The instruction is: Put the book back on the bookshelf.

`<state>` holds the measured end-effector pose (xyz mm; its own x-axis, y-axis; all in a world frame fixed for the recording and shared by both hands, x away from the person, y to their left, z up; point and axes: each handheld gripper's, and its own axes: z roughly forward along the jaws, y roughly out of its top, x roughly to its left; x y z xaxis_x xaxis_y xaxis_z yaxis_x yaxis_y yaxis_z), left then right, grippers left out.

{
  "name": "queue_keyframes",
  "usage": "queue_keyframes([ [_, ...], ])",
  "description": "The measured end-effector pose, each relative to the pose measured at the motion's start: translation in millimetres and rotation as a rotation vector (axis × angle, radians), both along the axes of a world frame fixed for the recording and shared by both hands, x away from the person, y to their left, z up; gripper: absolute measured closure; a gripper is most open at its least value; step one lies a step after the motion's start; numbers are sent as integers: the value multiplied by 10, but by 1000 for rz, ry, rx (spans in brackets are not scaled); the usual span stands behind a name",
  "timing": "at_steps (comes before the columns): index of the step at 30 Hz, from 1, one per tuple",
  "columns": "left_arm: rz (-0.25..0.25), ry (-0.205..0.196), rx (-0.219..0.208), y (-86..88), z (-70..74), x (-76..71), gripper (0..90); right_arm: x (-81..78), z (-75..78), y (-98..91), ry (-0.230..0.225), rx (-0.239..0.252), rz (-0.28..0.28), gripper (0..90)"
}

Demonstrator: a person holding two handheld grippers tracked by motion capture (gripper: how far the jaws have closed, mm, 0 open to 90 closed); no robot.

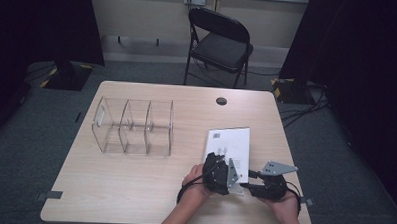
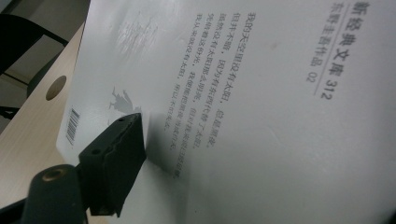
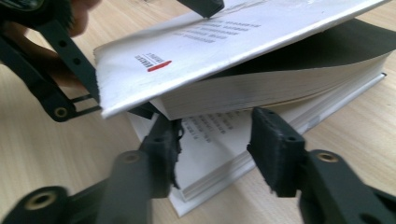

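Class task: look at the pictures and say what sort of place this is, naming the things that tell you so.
Probably a recording room or lab, not a home: a lone wooden table on grey carpet, black curtains at both sides, a folding chair against a bare wall, and cables on the floor.

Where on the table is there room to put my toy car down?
There is bare table in front of the clear box, near the edge by the person. More bare wood lies between the clear box and the book. It is crowded at the book's near end, where both tongs, left and right, work.
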<state>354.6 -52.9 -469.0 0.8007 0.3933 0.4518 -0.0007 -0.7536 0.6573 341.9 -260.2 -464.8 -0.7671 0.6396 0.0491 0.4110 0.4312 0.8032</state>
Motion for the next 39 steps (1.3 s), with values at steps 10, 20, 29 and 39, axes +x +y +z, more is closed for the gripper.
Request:
queue_keyframes([
  [10, -35, -59, 62, -34, 26, -56, 286, 31, -44, -261, -15, -13, -52, 426],
  [20, -24, -131, 83, 31, 151, -97, 464, 71, -123, -404, 27, -1, -86, 424],
  [29, -14, -102, 115, 71, 448, -26, 533, 69, -221, -367, -25, -106, -19, 304],
  [39, -17, -31, 130, -31, 645, -38, 539, 52, -285, -185, -110, -206, 18, 268],
])
